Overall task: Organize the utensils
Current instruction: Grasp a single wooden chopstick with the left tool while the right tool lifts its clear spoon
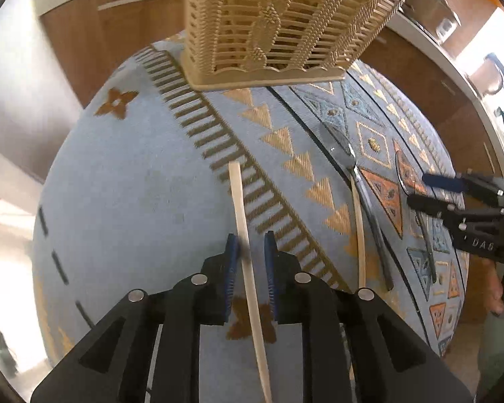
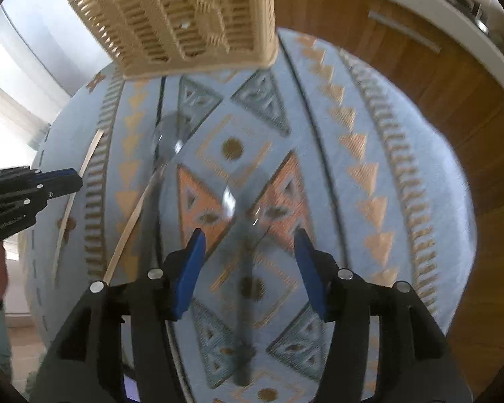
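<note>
A pale wooden chopstick point(image 1: 242, 208) lies on the blue patterned tablecloth point(image 1: 124, 201) and runs between the pads of my left gripper point(image 1: 251, 258). The jaws stand narrowly apart; the stick rests near the left pad without being pinched. A second chopstick point(image 1: 359, 228) and a metal spoon point(image 1: 341, 146) lie to the right. My right gripper point(image 2: 250, 265) hangs open over another spoon point(image 2: 240, 221), which is blurred and lies between its wide-apart pads, untouched. A beige wicker basket point(image 1: 285, 27) point(image 2: 191, 16) stands at the far side of the table.
The round table drops off on all sides point(image 2: 453, 174). Wooden cabinet fronts point(image 2: 403, 77) under a white countertop lie beyond it. A person's hand point(image 1: 494, 288) holds the right gripper point(image 1: 418, 189), and the left gripper point(image 2: 77, 179) shows at the left edge of the right wrist view.
</note>
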A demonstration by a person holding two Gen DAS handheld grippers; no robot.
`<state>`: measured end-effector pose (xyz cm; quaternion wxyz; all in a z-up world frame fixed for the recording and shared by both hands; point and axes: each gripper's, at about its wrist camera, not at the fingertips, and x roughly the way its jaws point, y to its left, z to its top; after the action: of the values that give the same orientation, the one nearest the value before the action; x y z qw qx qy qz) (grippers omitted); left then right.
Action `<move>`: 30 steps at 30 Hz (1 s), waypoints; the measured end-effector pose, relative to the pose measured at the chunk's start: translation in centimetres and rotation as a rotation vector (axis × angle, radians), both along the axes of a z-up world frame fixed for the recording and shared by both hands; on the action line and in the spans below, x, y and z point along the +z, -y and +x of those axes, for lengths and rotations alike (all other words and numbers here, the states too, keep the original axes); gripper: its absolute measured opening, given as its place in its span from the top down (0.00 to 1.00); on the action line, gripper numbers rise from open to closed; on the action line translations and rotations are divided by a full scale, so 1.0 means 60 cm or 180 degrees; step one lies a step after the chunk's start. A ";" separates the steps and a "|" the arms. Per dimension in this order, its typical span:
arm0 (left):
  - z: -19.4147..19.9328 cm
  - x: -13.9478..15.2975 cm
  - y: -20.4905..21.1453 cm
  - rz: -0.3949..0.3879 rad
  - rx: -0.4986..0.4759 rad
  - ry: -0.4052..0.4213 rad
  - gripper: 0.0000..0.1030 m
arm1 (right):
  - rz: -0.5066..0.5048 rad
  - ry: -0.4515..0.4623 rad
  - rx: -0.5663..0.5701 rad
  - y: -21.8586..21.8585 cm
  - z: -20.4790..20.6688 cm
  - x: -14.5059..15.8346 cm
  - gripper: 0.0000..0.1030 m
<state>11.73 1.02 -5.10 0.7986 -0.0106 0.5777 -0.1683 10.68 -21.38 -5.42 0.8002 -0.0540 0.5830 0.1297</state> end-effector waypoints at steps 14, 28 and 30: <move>0.007 -0.002 0.036 0.0413 -0.0187 0.0103 0.96 | -0.0323 -0.0187 0.0051 -0.029 0.030 -0.012 0.51; -0.047 0.064 -0.019 -0.0578 0.0151 0.1027 0.97 | 0.0007 0.0588 0.0285 -0.055 -0.051 0.102 0.73; -0.065 0.101 -0.024 -0.0794 0.0144 0.1312 0.97 | 0.0236 0.0783 0.0317 -0.044 -0.068 0.139 0.73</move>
<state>7.84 2.46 0.96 0.8957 -0.0875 0.3770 -0.2189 6.59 -18.76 2.94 0.8597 -0.0688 0.4719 0.1832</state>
